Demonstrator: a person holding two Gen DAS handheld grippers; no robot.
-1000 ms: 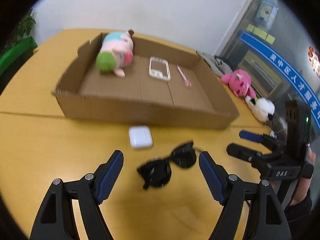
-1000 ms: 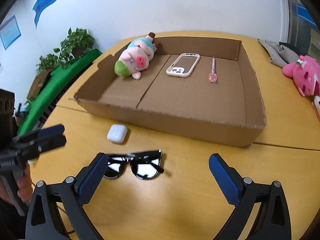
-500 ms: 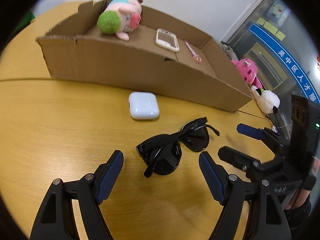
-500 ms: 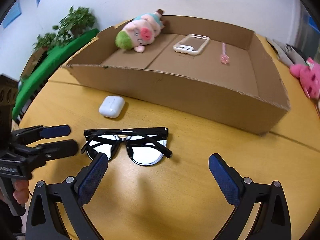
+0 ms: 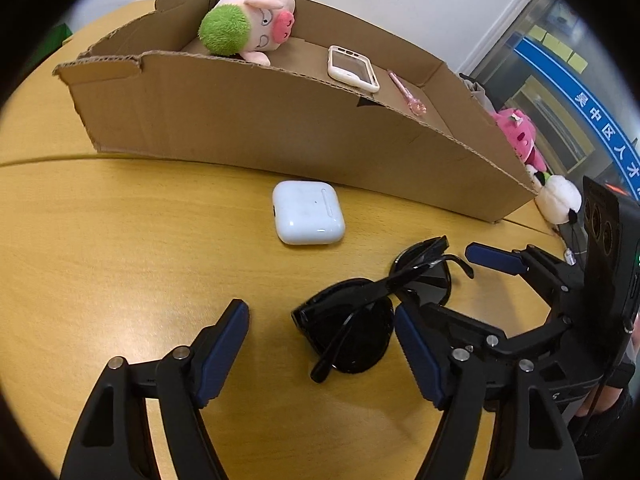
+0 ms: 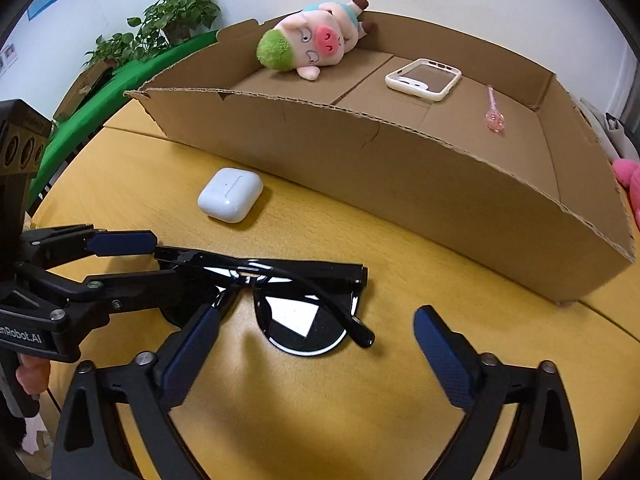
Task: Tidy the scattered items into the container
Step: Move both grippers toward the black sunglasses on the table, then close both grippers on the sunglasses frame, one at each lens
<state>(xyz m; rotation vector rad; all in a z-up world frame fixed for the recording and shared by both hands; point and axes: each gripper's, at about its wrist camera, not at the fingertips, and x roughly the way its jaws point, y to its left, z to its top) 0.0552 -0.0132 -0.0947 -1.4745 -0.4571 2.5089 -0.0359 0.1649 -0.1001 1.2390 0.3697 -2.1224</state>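
Both grippers sit low over the folded black plastic sunglasses (image 6: 288,300) on the yellow wooden table (image 5: 120,240).

Left gripper (image 5: 320,354): blue-padded fingers (image 5: 222,350) spread wide, holding nothing, one lens lying between the tips. Its right pad looks to be just beside or touching the frame; contact cannot be confirmed.

Right gripper (image 6: 316,360): also wide open and empty, straddling the other lens and the folded temple arm. Its left fingertip (image 6: 192,344) is close against the bridge and overlaps the left gripper's tips in the right wrist view.

To do the step well, my judgement is that only one gripper should close. It should close across the frame bar or bridge, not on the lens face, and squeeze gently so the glossy frame does not skid. Then lift above the near wall before moving in.

The white rounded earbud case (image 5: 308,218) lies apart, between the sunglasses and the open brown cardboard box (image 5: 280,128). Inside the box are a pink pig plush with green hair (image 5: 250,28), a white-rimmed phone case (image 5: 352,68) and a pink pen (image 5: 408,94). More plush toys lie beyond the box.
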